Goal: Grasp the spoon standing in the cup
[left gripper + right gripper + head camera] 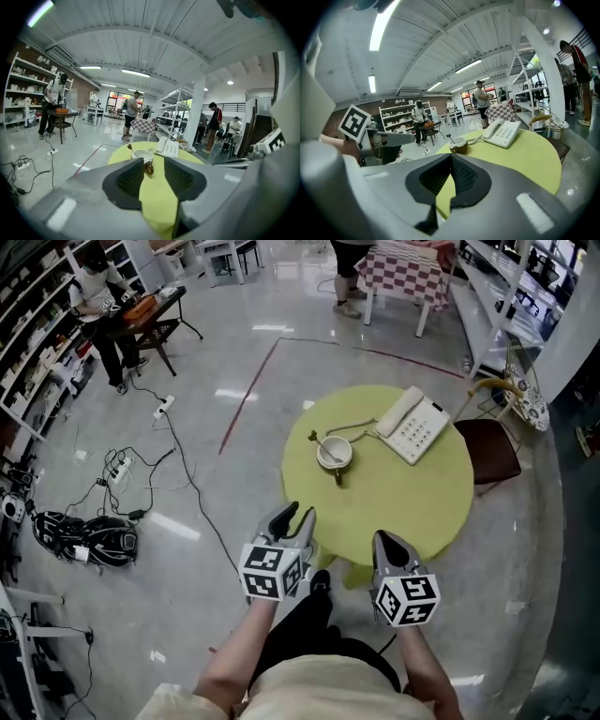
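Standing in a white cup (334, 453) on the round green table (412, 512), the spoon (317, 440) leans its handle out over the rim, on the side away from the phone (412, 426). The left gripper (295, 515) hovers at the table's near edge, well apart from the cup, jaws spread with nothing between them. The right gripper (392, 542) beside it has its jaws closed together, empty.
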Demonstrator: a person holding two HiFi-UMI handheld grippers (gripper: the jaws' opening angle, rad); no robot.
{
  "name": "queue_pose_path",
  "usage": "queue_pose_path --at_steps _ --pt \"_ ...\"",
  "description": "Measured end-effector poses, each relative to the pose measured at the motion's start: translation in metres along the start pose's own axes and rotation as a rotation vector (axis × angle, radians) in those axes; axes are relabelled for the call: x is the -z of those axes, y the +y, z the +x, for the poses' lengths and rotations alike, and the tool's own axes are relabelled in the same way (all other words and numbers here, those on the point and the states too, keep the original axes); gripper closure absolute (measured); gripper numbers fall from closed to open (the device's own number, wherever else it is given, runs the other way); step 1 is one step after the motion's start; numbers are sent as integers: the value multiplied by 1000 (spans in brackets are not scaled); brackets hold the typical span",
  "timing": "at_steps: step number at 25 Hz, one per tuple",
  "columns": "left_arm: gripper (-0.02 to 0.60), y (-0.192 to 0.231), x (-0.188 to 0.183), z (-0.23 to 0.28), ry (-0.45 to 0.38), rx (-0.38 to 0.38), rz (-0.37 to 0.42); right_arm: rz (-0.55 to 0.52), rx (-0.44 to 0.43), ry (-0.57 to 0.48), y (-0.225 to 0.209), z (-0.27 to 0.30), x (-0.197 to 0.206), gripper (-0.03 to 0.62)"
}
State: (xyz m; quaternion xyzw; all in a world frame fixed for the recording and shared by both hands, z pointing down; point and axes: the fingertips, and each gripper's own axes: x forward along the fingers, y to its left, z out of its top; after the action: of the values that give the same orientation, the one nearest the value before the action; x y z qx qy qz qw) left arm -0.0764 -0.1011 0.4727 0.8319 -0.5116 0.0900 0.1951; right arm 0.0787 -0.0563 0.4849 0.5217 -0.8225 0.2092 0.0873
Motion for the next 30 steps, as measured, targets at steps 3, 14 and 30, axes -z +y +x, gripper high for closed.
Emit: queue_pose_path --at_steps 3,14,30 --pt "434 13 -7 18 9 6 -6 5 12 5 -5 17 -8 592" --pt "419 53 -23 81 47 53 -30 30 79 39 -24 67 -20 592" --pt "400 82 -11 141 136 49 -97 42 100 86 -40 102 -28 592"
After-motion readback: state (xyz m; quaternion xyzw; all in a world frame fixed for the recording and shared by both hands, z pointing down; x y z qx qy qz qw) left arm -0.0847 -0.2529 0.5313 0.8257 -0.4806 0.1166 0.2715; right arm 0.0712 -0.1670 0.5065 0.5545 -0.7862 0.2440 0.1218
